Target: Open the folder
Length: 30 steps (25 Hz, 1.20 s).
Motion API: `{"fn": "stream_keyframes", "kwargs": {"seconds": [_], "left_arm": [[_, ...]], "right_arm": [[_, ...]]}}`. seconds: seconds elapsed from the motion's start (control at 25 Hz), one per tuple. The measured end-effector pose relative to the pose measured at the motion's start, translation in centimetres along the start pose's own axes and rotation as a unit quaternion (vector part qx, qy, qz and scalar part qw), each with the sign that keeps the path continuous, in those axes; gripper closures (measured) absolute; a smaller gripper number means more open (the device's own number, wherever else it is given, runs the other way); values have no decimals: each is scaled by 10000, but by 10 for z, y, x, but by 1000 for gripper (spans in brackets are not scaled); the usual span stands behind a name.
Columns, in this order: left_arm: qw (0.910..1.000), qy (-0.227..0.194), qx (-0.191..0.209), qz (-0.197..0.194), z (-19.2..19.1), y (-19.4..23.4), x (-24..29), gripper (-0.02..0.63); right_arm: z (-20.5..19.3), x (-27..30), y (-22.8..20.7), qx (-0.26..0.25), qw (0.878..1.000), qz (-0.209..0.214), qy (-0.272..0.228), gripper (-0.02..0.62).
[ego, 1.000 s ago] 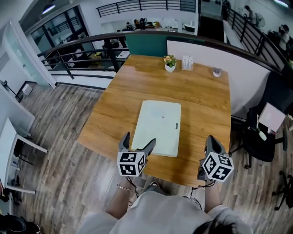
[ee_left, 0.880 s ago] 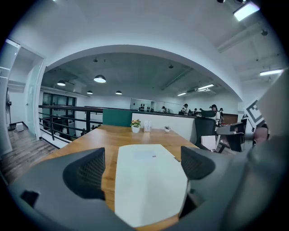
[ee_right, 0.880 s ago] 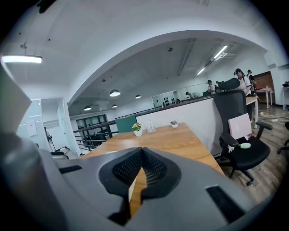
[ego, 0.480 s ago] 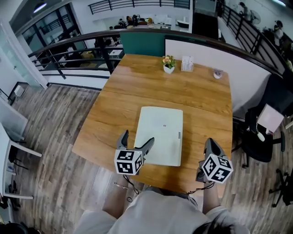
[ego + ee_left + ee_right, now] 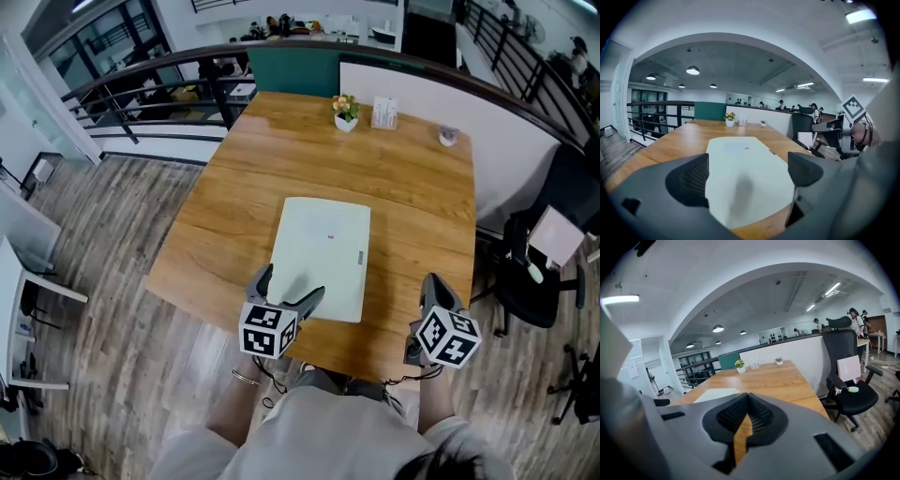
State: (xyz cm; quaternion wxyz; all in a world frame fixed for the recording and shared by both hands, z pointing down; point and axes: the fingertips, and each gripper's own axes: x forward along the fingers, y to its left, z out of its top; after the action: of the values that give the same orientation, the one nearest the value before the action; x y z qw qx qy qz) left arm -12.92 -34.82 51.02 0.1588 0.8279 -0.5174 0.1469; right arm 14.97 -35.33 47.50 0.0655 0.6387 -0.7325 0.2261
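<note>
A pale green folder (image 5: 321,255) lies flat and closed on the wooden table (image 5: 394,187), its clasp on the right side. My left gripper (image 5: 286,286) hovers open over the folder's near left corner; in the left gripper view the folder (image 5: 745,173) fills the gap between the spread jaws of this gripper (image 5: 747,173). My right gripper (image 5: 433,298) is shut and empty near the table's front right edge, to the right of the folder. The right gripper view shows its jaws (image 5: 747,416) pressed together, with the folder (image 5: 715,394) off to the left.
A small potted plant (image 5: 345,111), a white holder (image 5: 382,114) and a small grey object (image 5: 447,138) stand at the table's far edge. An office chair (image 5: 544,272) is to the right of the table. A railing (image 5: 141,103) runs behind on the left.
The left gripper has edged a little right and forward over the folder's near corner. The right gripper has hardly moved. The folder stays closed.
</note>
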Motion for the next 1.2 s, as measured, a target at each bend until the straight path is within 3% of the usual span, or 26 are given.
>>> {"fn": "stream_keyframes", "kwargs": {"seconds": [0.2,0.4,0.6,0.88,1.2], "left_arm": [[9962,428,669,-343,-20,-29,-4,78],[9779,908,1715,-777,-44,-61,-3,78],[9511,1254,2592,-1120,-61,-80,5,78],[8981,1593,3905,-1250,-79,-87,23,103],[8725,1644,4420,-1275,-90,-95,38,154]], "right_arm": [[-11,-11,-9,3,9999,59,102,594],[-26,-21,-21,91,9997,42,233,594],[-39,-25,-31,163,9993,25,323,594],[-60,-25,-43,159,9984,-9,546,595],[-63,-27,-53,83,9979,-86,637,595]]}}
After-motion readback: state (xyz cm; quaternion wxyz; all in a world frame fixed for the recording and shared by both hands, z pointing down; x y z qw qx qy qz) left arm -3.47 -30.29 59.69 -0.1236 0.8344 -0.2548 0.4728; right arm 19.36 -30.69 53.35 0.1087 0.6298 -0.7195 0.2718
